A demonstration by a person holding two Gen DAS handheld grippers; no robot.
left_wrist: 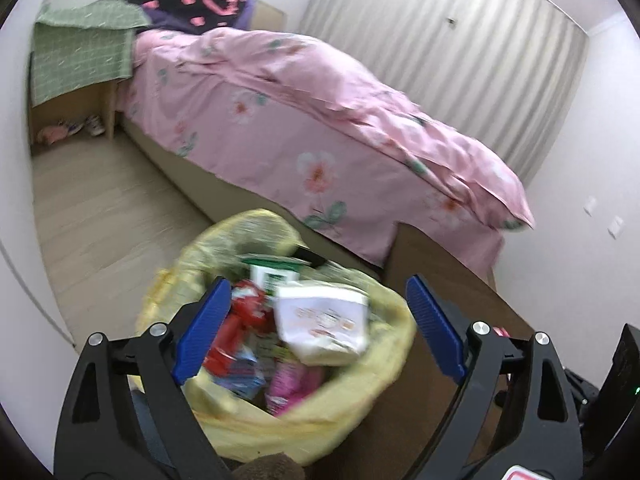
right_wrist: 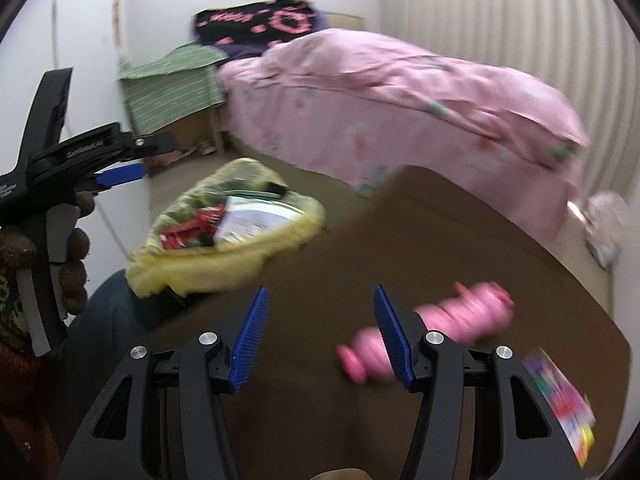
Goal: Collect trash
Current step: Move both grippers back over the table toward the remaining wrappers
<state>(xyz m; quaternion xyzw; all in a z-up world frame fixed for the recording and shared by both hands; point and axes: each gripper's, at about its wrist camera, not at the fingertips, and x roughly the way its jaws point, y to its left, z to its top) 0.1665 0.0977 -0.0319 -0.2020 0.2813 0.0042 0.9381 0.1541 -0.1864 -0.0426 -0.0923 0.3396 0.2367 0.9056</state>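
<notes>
1. The yellow trash bag (right_wrist: 224, 236) sits open at the left edge of the brown table (right_wrist: 440, 248), its mouth up and already holding wrappers, a red packet (left_wrist: 240, 320) and a white carton (left_wrist: 324, 320).
2. 2 pieces remain on the table: a pink bottle (right_wrist: 452, 316) lying on its side and a colourful packet (right_wrist: 560, 396) near the right edge.
3. The right gripper (right_wrist: 316, 336) has its jaws apart with nothing between them; the bottle lies just beyond its right pad (right_wrist: 390, 336), not inside the gap.
4. The left gripper (left_wrist: 316, 324) hangs spread wide above the bag's mouth, empty, the bag's rim showing between its pads.
5. The step in hand looks like fetching the bottle. It would go best by shifting the right gripper rightward until the bottle's body sits across the gap, then closing on the middle of it, since a round bottle may roll away from a one-sided touch.
6. Room: the table is bare between bag and bottle, so the carry path to the bag is free. The bed (left_wrist: 320, 128) stands close behind the table, and the packet lies close to the table's edge, where a nudge could push it off.
</notes>
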